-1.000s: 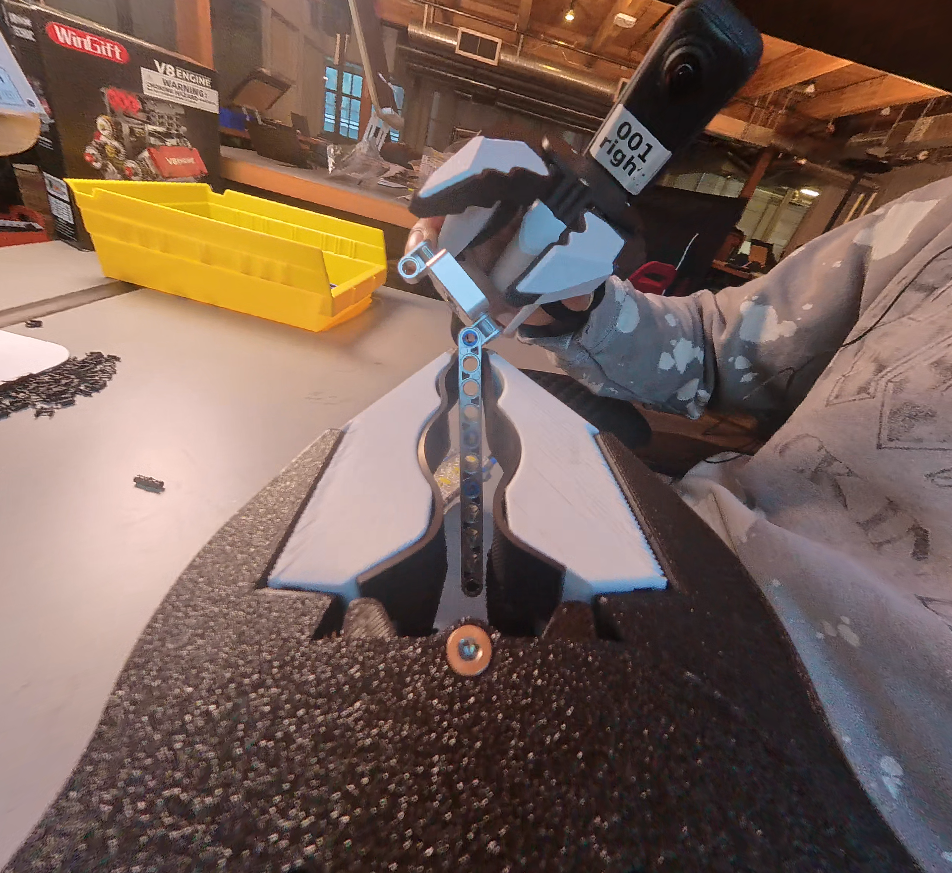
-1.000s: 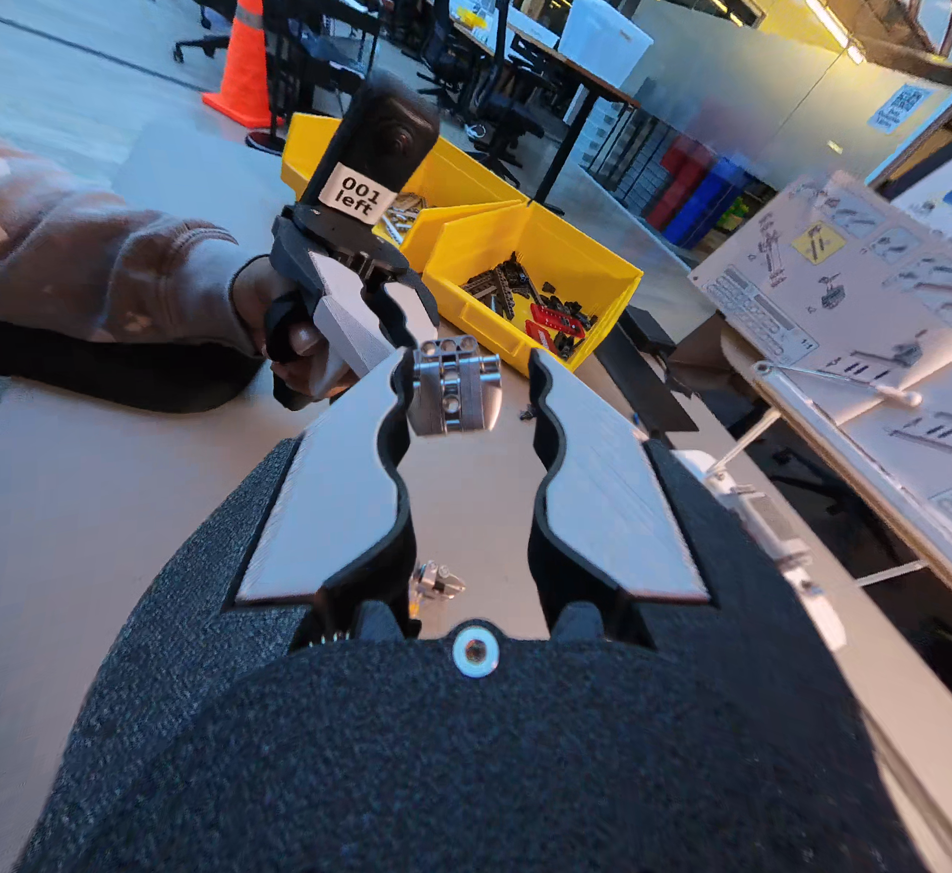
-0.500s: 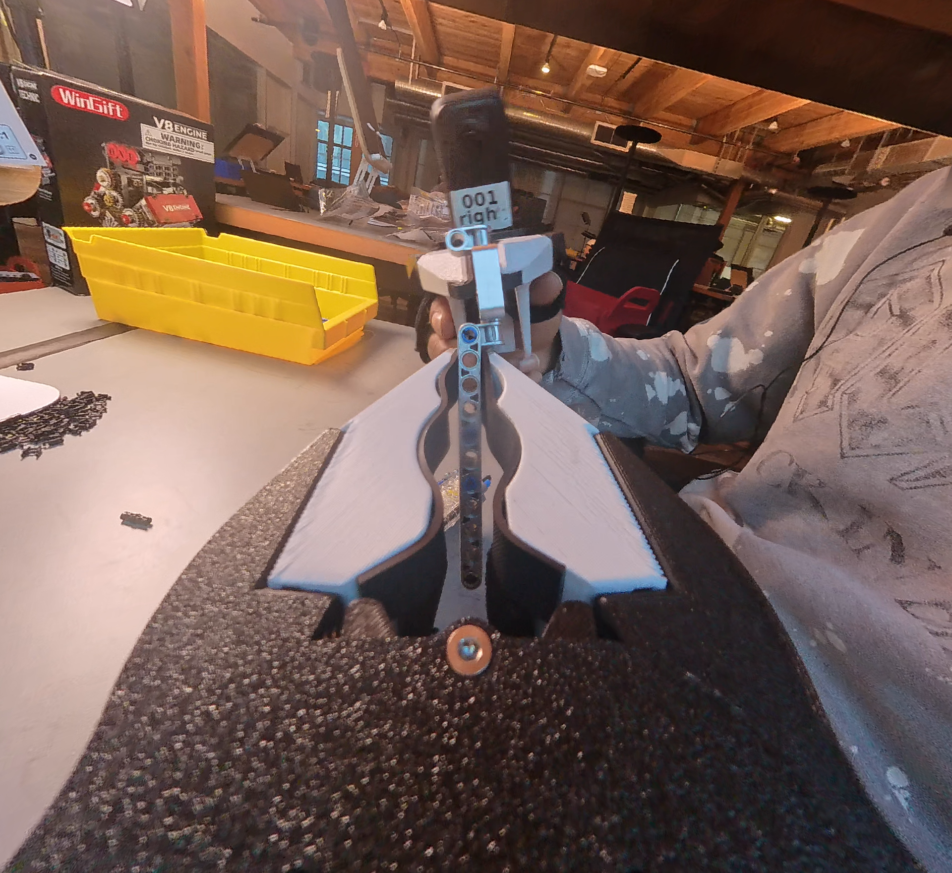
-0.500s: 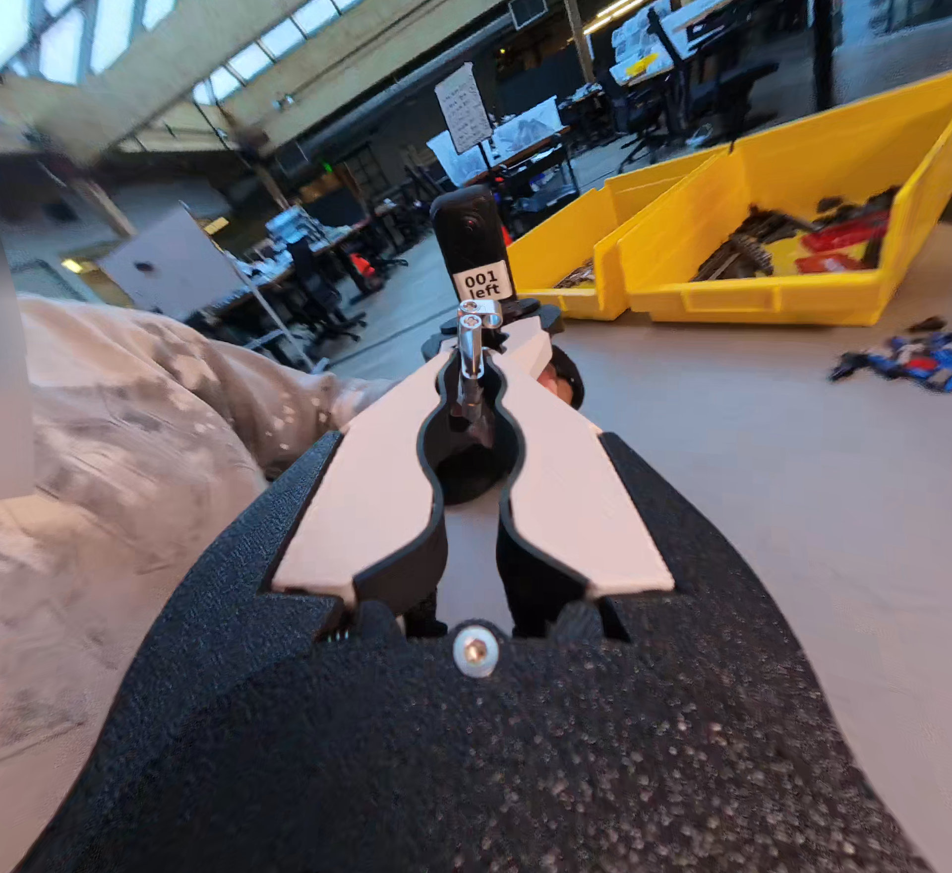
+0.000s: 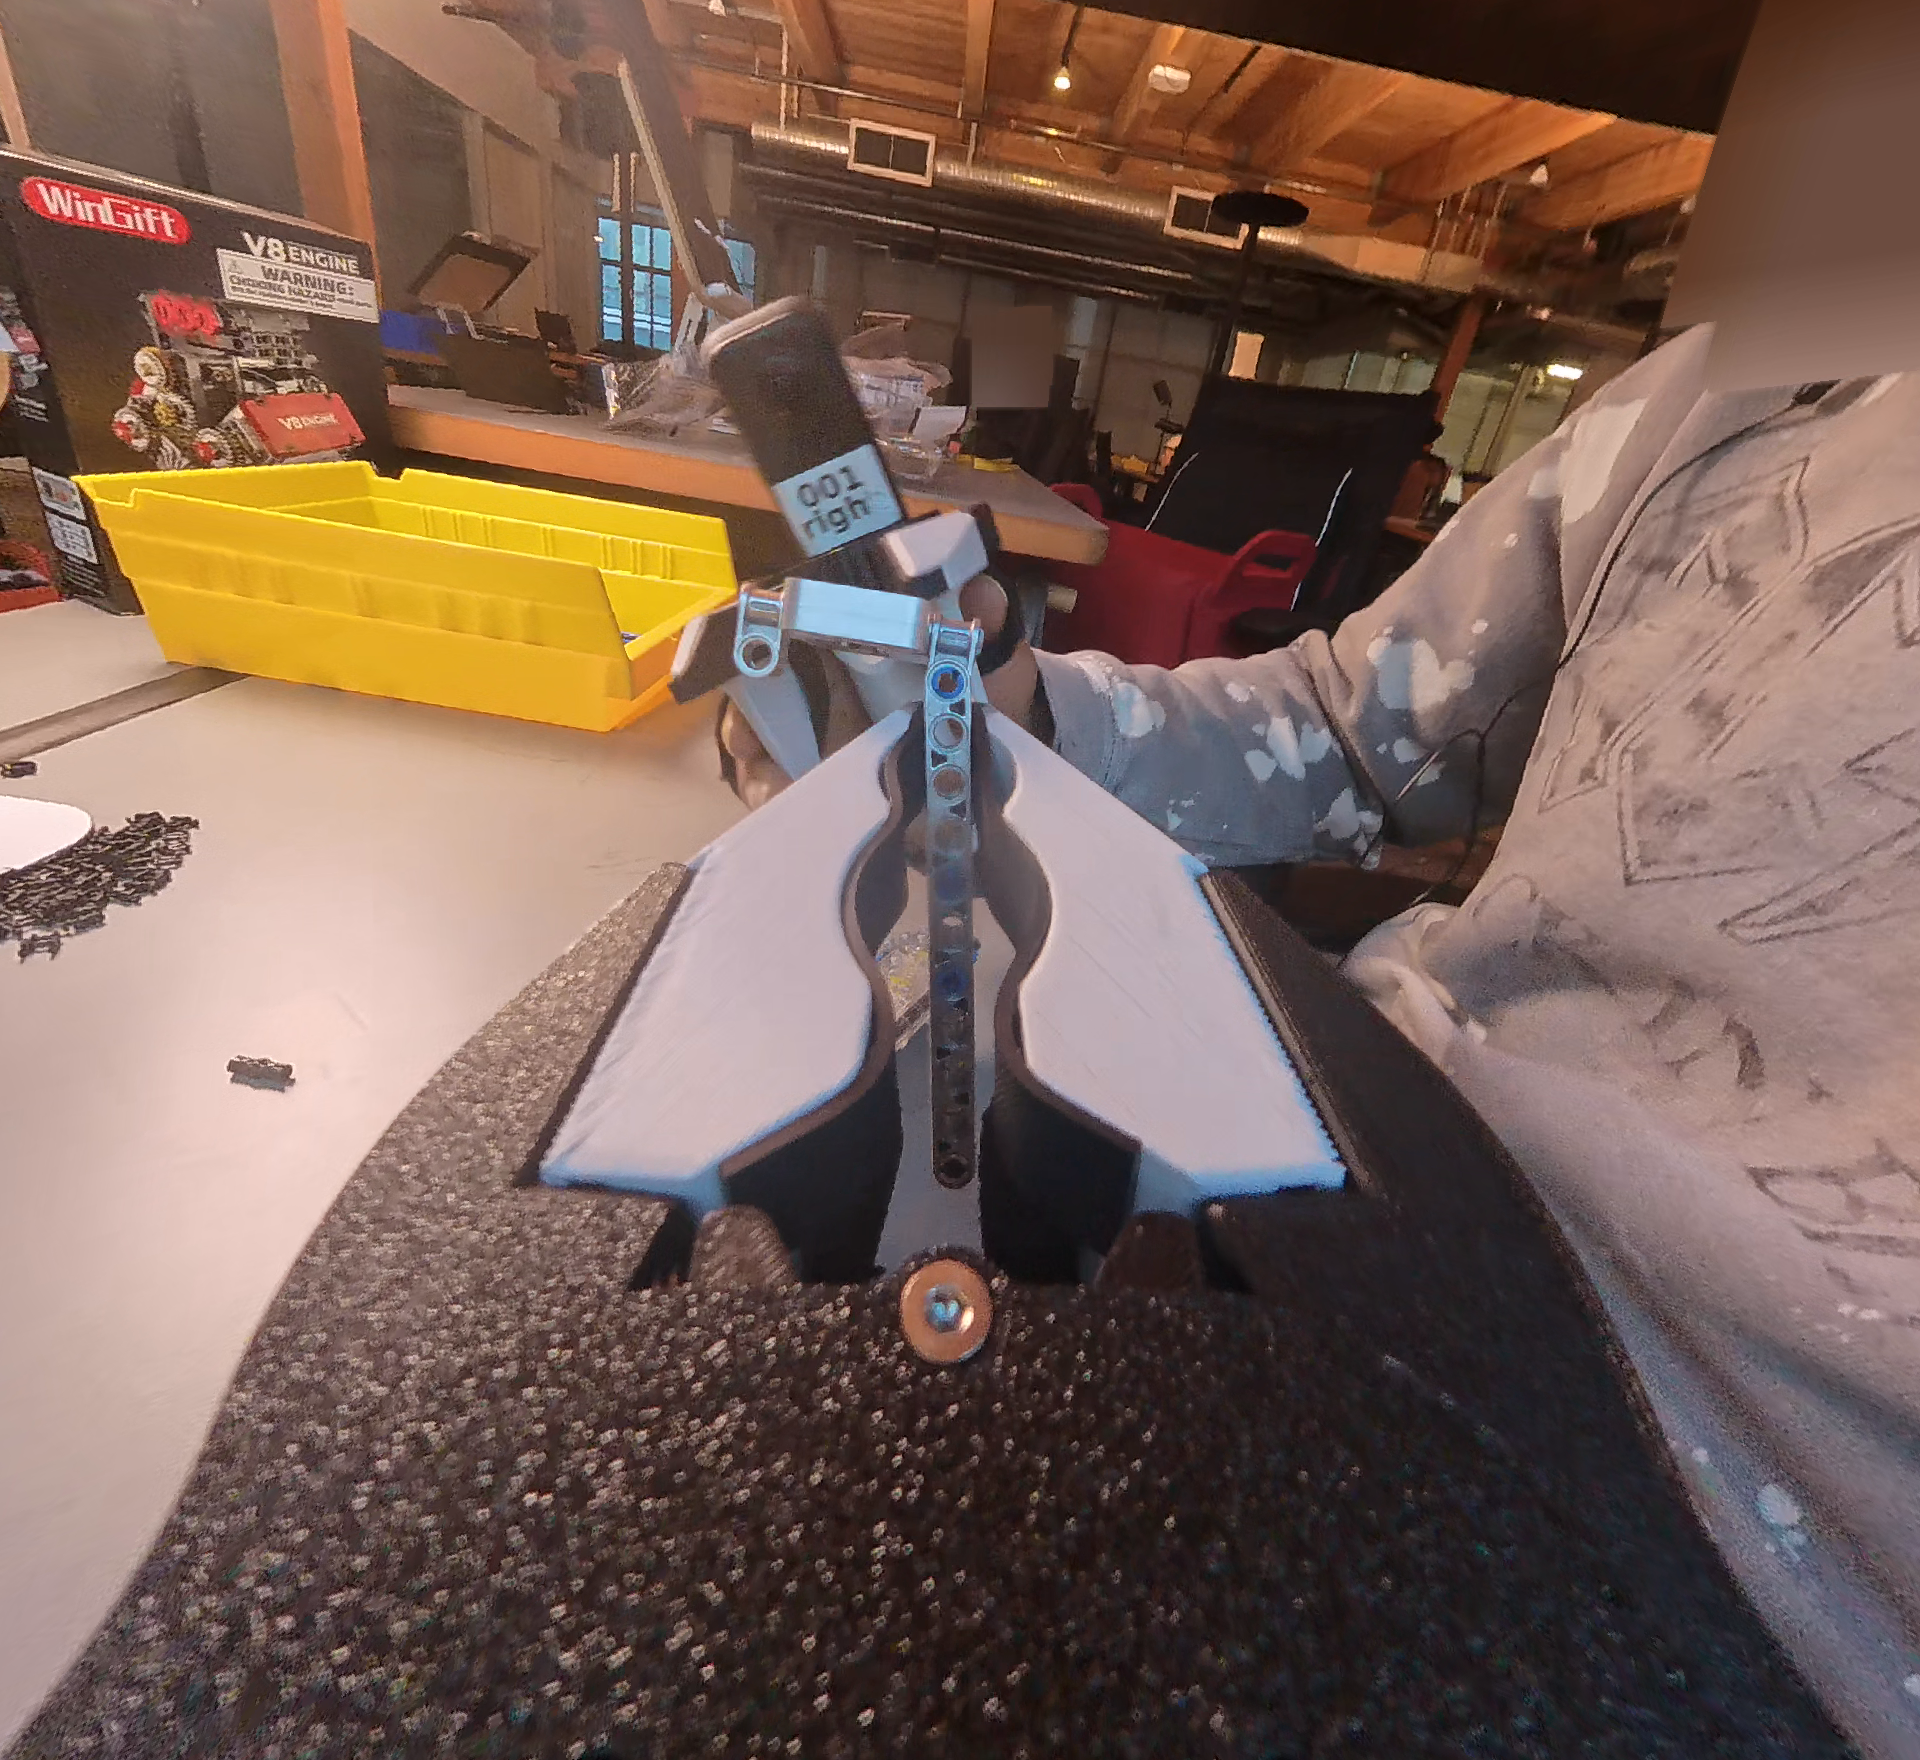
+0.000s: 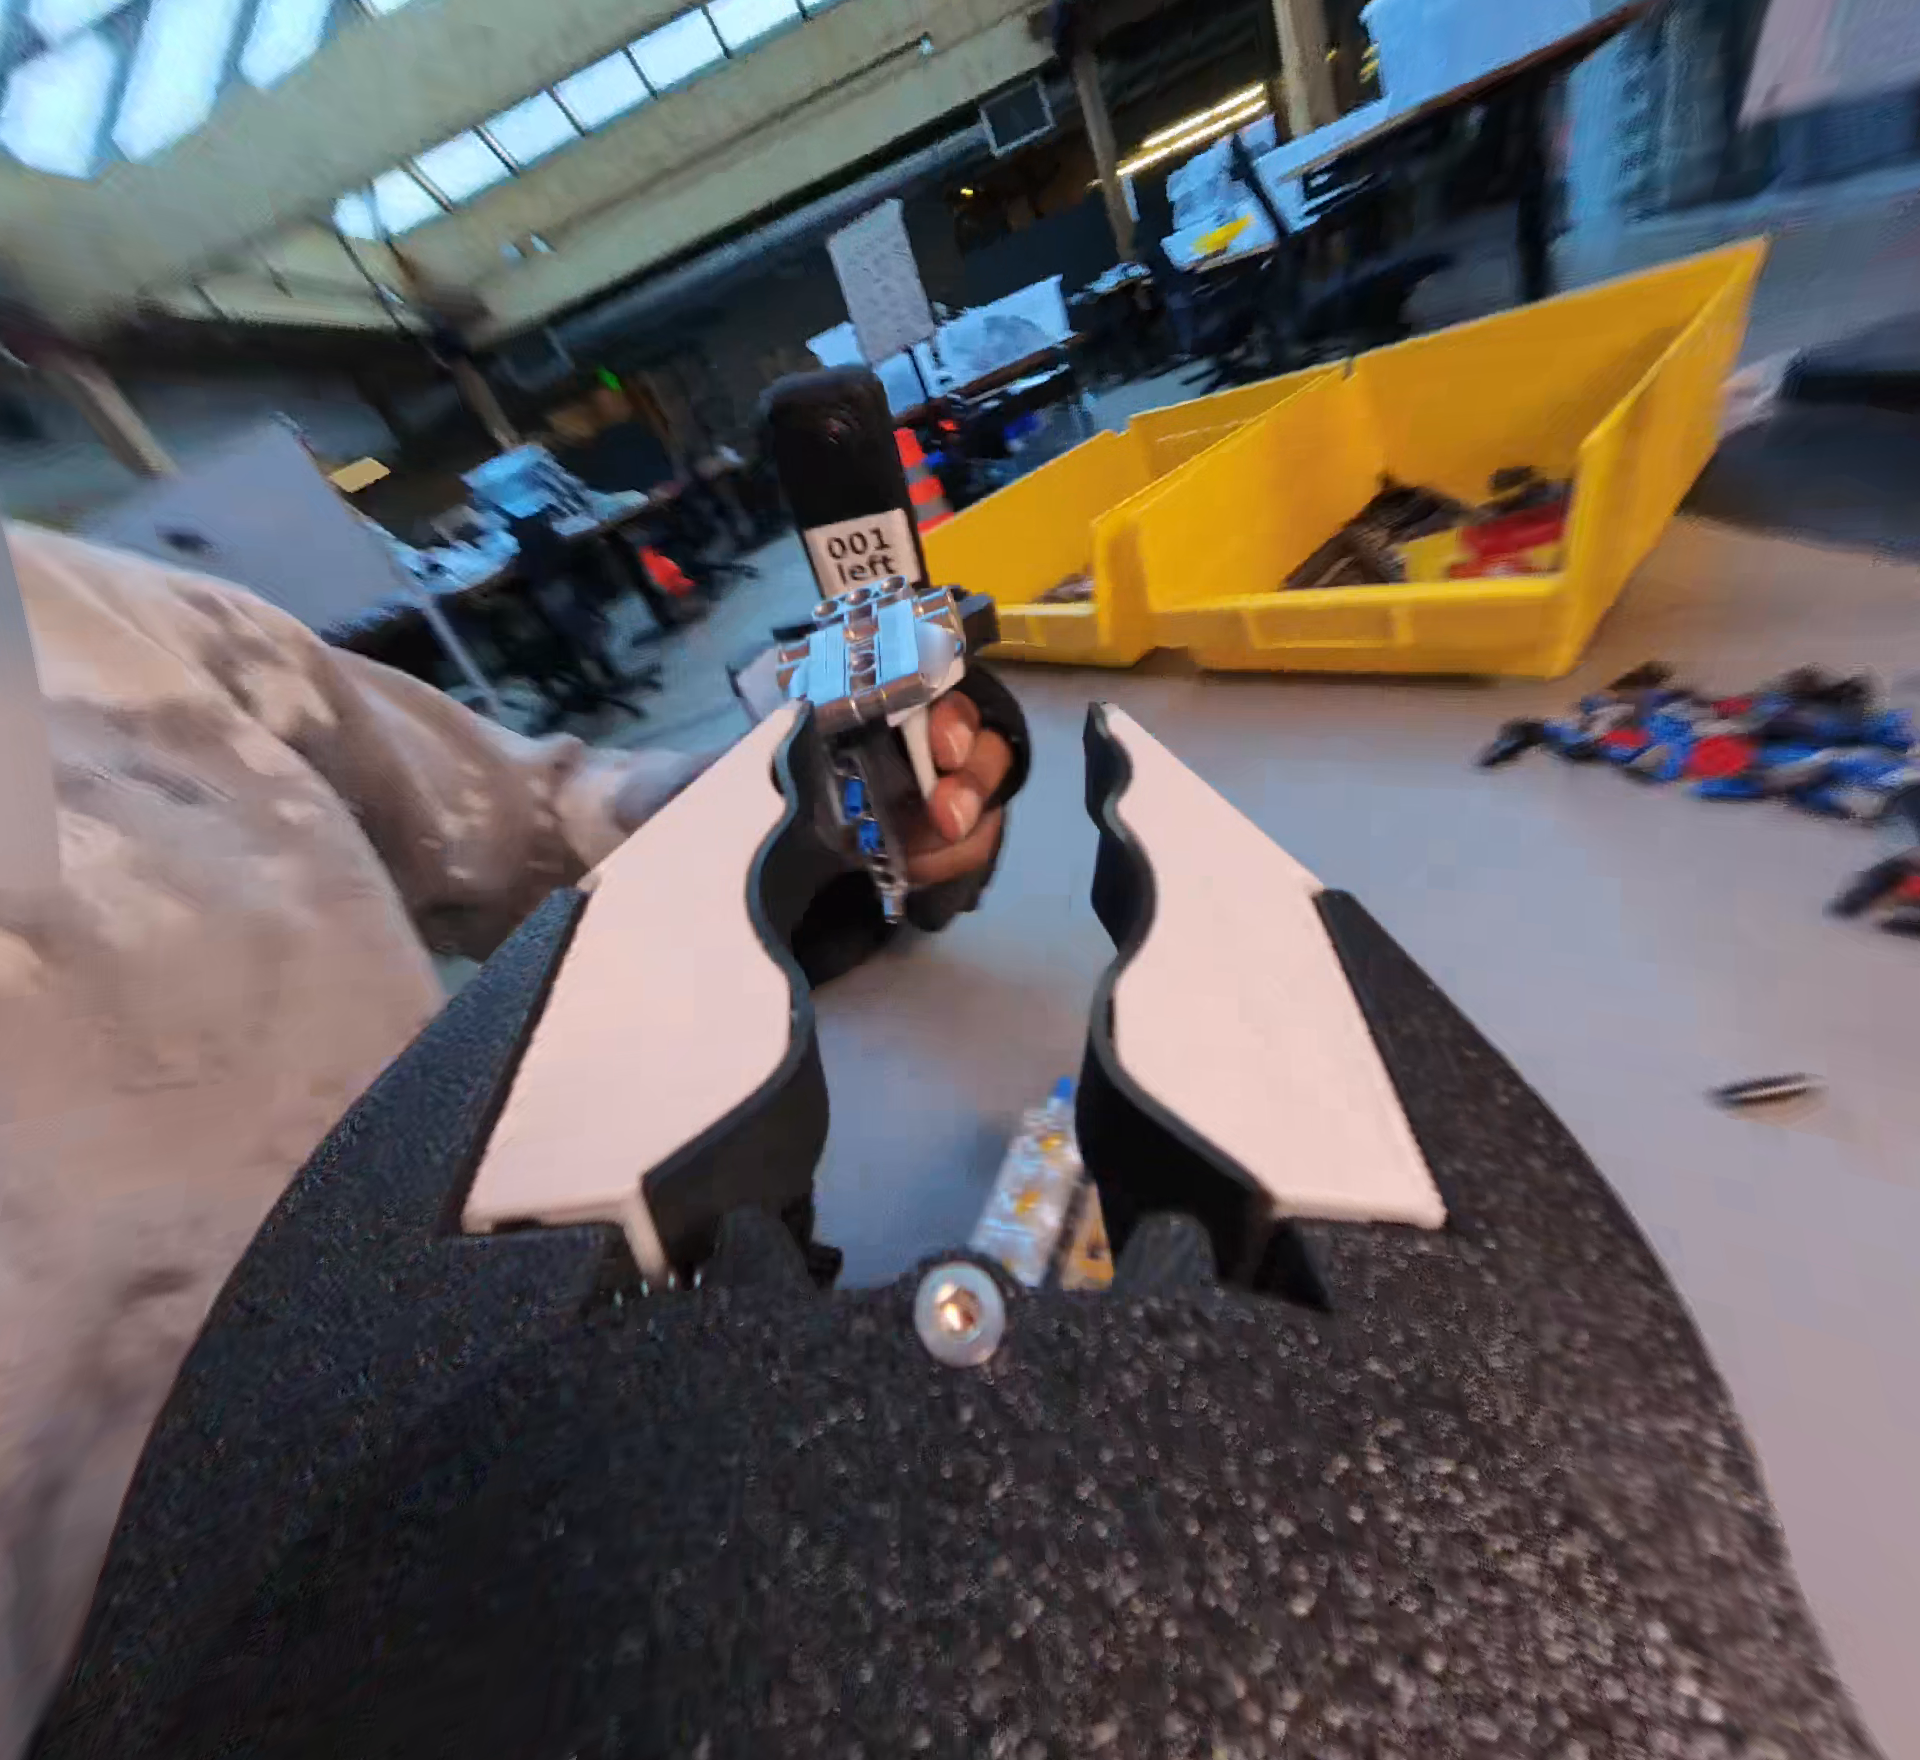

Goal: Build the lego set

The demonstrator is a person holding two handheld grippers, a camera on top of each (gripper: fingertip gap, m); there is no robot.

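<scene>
clamping a long grey perforated technic beam (image 5: 954, 879) between narrow jaws, the left gripper (image 5: 951, 744) holds it upright above the tabletop (image 5: 312, 879). a grey connector block (image 5: 852, 621) sits pinned on the beam's top end. the right gripper (image 6: 940, 723) has its jaws wide apart and empty, just beside that block. yellow bins (image 6: 1351, 505) stand behind, loose blue and red pieces (image 6: 1714, 739) lie to the right, and a small clear part (image 6: 1034, 1180) lies under the right gripper.
</scene>
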